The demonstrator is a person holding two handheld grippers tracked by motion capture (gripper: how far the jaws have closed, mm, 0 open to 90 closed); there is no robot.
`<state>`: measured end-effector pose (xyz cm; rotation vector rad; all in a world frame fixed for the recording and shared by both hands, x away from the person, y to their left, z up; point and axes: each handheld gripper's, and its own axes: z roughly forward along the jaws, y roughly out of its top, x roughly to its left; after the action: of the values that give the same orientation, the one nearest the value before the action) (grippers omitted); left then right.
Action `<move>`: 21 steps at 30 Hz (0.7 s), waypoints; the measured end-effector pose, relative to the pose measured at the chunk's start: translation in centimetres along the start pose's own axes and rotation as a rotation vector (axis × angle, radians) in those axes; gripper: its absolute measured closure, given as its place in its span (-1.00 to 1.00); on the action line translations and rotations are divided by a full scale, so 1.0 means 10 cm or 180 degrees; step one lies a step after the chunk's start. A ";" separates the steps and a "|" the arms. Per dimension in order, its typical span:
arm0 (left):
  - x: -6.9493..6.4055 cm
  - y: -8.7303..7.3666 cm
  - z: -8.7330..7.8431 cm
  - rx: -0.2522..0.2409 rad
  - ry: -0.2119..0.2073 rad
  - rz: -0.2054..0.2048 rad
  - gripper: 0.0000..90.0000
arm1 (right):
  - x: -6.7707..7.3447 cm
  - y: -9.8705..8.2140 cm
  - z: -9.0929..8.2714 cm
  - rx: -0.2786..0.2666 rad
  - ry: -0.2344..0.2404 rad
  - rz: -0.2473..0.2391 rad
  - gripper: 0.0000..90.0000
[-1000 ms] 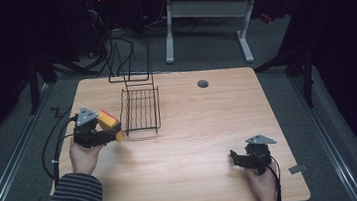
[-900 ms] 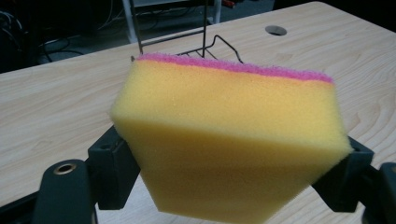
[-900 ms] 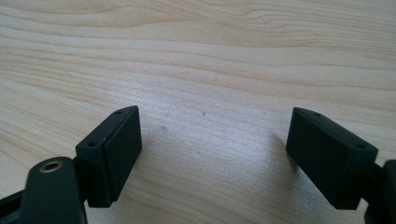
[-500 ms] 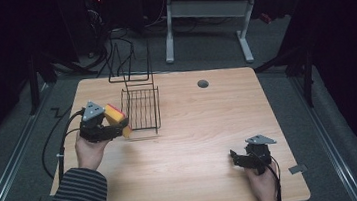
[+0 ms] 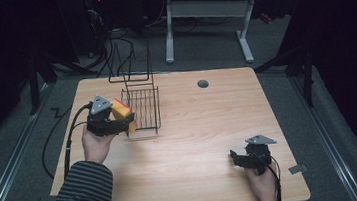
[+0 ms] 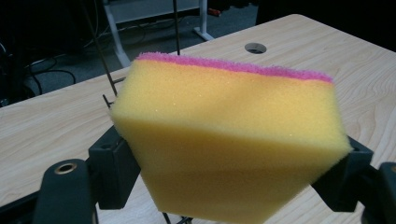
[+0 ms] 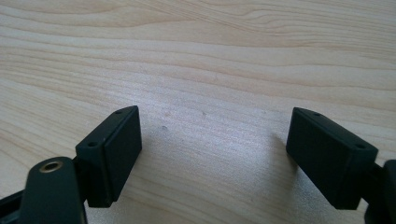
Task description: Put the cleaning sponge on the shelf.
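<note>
Left gripper [image 5: 118, 123] fingers clamp a yellow sponge [image 6: 233, 140] beside the wire rack [image 5: 143, 109] near the desk [image 5: 194, 129] left edge; its view reveals a pink top layer; right gripper [image 7: 212, 154] fingers wide, near the front-right corner.

My counter [image 5: 189, 129] is pale wood with a round cable hole [image 5: 203, 84] near its far edge. A black wire rack [image 5: 143, 109] sits on its far-left part, beside bare wood.

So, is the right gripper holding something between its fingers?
No, the right gripper stands open, and between its fingers there is only the bare wooden table.
</note>
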<state>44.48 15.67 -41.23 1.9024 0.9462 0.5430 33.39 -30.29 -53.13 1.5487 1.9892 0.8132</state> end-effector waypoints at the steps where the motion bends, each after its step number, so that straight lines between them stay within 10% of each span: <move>1: -0.01 0.02 0.03 0.0009 -0.0007 0.0013 -0.50 | 0.00 0.00 0.00 0.0000 0.0000 -0.0001 -0.59; 21: -0.04 0.09 0.30 0.0048 0.0049 0.0083 -0.50 | 0.00 0.00 0.00 0.0000 -0.0001 -0.0002 -0.59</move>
<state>46.69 13.44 -41.91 1.9291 0.9389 0.5681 33.38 -30.29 -53.13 1.5481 1.9891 0.8127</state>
